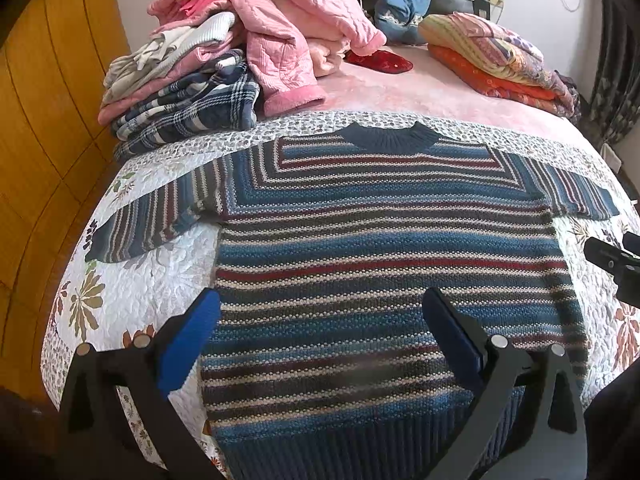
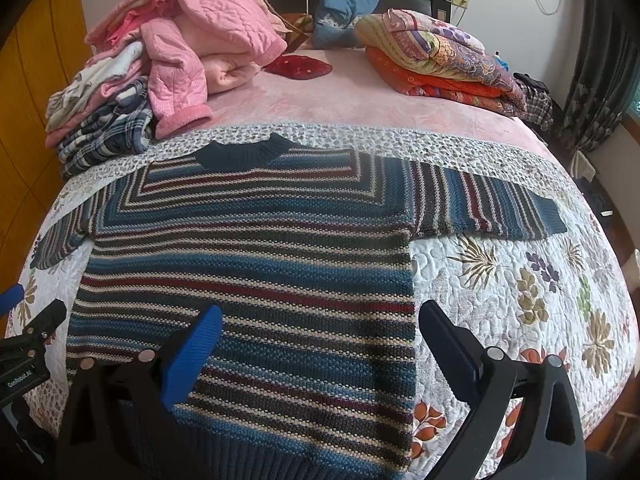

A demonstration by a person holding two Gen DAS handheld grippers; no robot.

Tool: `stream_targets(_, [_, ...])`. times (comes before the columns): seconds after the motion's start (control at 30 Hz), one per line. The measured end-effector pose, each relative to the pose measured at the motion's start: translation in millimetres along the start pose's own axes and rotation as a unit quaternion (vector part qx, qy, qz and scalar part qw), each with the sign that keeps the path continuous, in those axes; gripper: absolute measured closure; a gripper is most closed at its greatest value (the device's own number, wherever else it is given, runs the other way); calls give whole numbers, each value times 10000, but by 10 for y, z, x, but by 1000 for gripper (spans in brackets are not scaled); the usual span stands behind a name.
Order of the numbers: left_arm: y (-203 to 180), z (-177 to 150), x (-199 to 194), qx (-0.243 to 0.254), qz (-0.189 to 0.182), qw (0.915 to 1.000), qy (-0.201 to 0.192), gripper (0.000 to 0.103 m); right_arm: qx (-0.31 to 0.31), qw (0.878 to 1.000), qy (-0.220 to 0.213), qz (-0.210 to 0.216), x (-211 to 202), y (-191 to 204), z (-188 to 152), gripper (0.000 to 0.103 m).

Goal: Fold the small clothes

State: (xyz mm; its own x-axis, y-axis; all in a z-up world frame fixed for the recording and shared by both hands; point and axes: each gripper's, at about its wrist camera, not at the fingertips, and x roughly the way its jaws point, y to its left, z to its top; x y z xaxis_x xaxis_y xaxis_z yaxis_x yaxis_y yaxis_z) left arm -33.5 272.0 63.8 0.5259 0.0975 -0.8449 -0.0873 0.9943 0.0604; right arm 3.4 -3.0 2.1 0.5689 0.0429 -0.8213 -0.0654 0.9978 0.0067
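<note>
Left tool (image 1: 320, 320), right tool (image 2: 320, 328): jaws spread.

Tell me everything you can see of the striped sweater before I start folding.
The sweater is a chunky knit in blue, grey, cream and dark red stripes, with a navy ribbed collar and a ribbed navy hem. It lies flat and unfolded on the floral quilt, collar away from the cameras, both sleeves spread sideways. The stripes angle around the neckline. Both tools hover open above its lower part, the left tool and the right tool; neither grips it.
</note>
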Motion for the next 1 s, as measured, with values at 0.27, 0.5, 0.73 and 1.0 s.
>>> stream_targets(0.27, [7,-1,1,-10,-2,10000,1,3,4,10000,-7,3,-3,1,-1,4])
stream_targets(0.5, [11,1,2,-9,-1,10000,-1,3,6,10000,-8,-2,1,26,13,4])
stream_targets(0.73, [34,-9,4,-31,1,10000,-8,3,8,10000,-10,7,1,37,17,4])
stream_targets(1.0, [5,-1,9,28,3,10000,-57,3,46,10000,-37,47,-14,19,32,4])
